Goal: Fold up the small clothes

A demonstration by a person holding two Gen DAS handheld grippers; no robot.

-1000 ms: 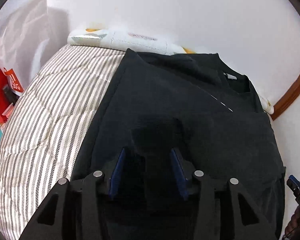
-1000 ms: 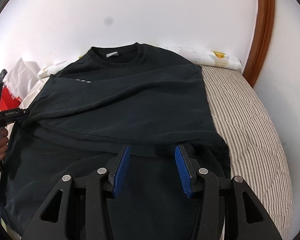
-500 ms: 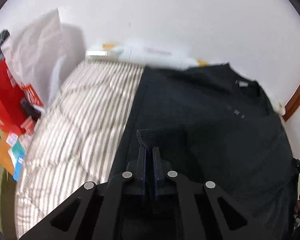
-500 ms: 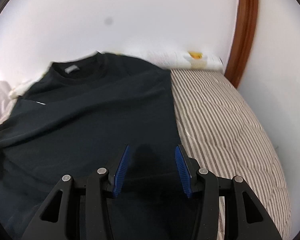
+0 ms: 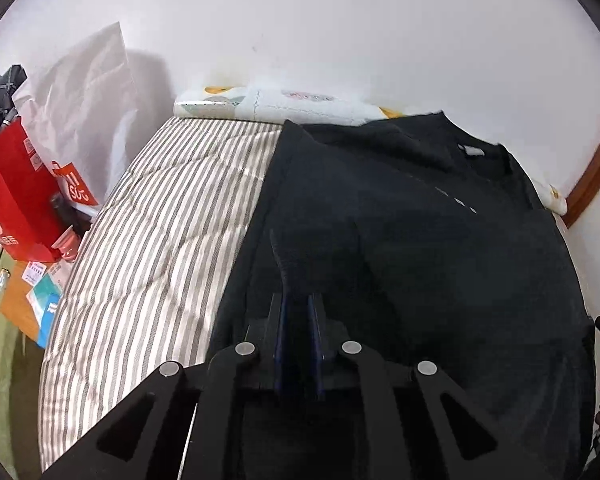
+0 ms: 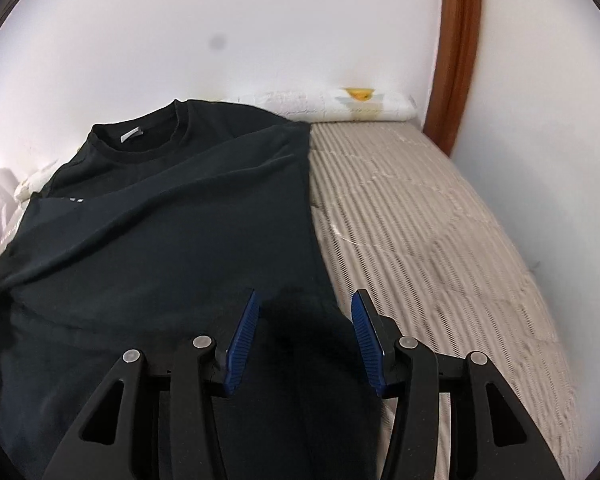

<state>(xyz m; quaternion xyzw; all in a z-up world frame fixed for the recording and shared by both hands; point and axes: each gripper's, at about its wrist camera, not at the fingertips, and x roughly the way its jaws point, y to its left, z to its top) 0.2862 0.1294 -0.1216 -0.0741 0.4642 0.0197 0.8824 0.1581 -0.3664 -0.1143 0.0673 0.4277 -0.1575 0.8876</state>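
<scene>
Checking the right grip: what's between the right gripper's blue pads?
In the right wrist view, black sweatshirt fabric lies between the open right gripper pads, not pinched.

Left gripper (image 5: 298, 312) pinching black shirt (image 5: 440, 248)

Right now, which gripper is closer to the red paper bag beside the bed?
Left. The left gripper, shut on the black t-shirt, is on the shirt's side facing the red paper bag. The right gripper is at the shirt's opposite edge.
</scene>
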